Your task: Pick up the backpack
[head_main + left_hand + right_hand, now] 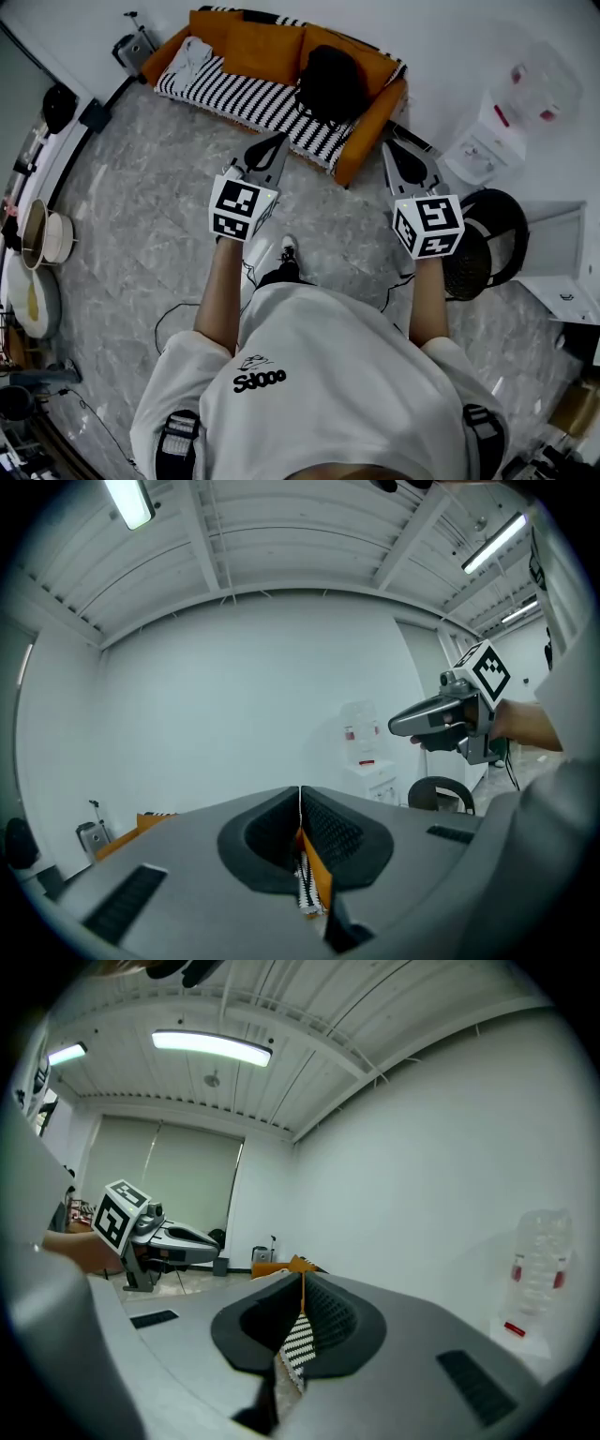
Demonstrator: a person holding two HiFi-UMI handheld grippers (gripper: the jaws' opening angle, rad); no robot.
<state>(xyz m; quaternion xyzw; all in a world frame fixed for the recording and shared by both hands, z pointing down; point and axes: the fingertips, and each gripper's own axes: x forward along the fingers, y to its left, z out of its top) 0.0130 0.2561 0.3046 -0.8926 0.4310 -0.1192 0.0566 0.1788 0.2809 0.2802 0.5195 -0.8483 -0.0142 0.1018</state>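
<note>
Fingers, left gripper [300, 795]: pressed together tip to tip with nothing between them. Only a sliver of orange and stripes from the room beyond shows through the slit lower down.
Fingers, right gripper [302, 1283]: closed the same way and empty, with a strip of black-and-white pattern showing behind the seam.
Task's thing, the backpack [330, 82]: black and rounded, it sits on the seat of the sofa [263, 49] toward its right end. It leans against an orange back cushion, well apart from both grippers and untouched.
Pose of the grippers: the person [328, 394] holds both out in front, side by side at about the same height, noses toward the sofa. Seen from the head view, the left tips lie near the middle of the sofa's front edge and the right tips near its right arm.
Cross views: each gripper's camera catches the other one off to its side, with a marker cube [242, 208] at its rear.
Seat covering: a striped cover [253, 98] in black and white runs along the cushions, and a pale cloth [192, 56] lies crumpled at the left end.
Ground: a grey marbled floor [150, 206], with one shoe [288, 251] showing between the forearms.
Right of the sofa: a white water dispenser [487, 131] against the wall, and a black chair [492, 239] nearer the person.
</note>
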